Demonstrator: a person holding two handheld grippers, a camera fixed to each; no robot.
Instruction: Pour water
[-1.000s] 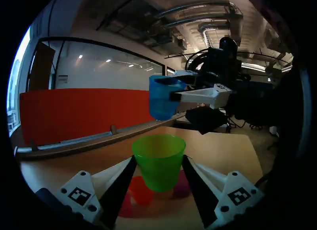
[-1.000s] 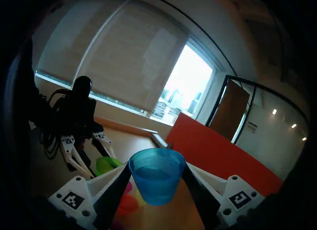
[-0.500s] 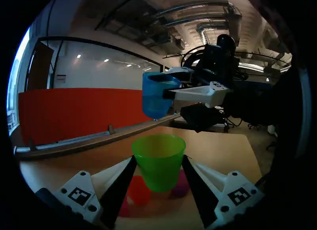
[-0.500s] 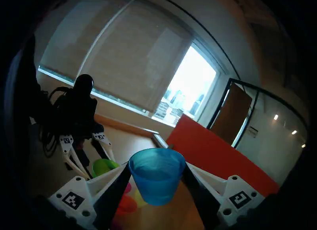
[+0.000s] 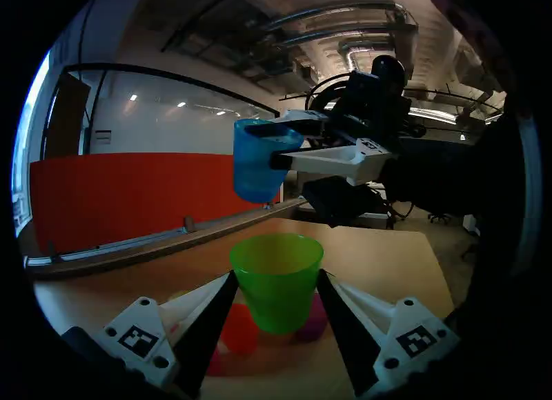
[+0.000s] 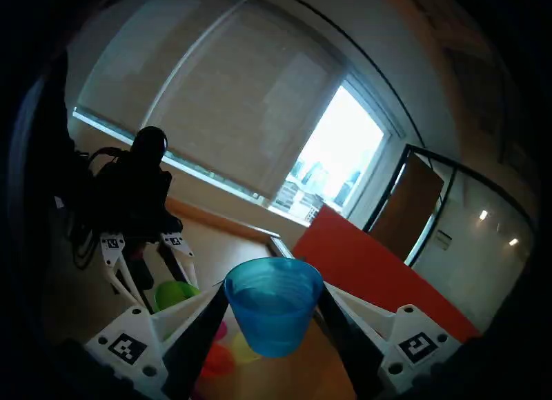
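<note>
My left gripper (image 5: 276, 293) is shut on an upright green cup (image 5: 277, 281), held above the wooden table (image 5: 386, 252). In the left gripper view the right gripper (image 5: 279, 146) holds a blue cup (image 5: 257, 160) up and a little left of the green cup, higher than its rim. In the right gripper view my right gripper (image 6: 273, 310) is shut on that blue cup (image 6: 273, 305), which has water in it and stands about level. Farther off at lower left, the left gripper (image 6: 148, 262) holds the green cup (image 6: 172, 294).
Small coloured cups sit on the table below: red (image 5: 239, 328) and purple (image 5: 314, 321), also red (image 6: 216, 362) and yellow (image 6: 243, 345). An orange partition (image 5: 131, 193) runs behind the table. A bright window (image 6: 331, 158) and blinds lie beyond. A person's dark sleeve (image 5: 455, 172) is at right.
The blue cup and right gripper have drifted left and slightly up in the left gripper view, closer over the green cup. The green cup stays put in my left gripper.
</note>
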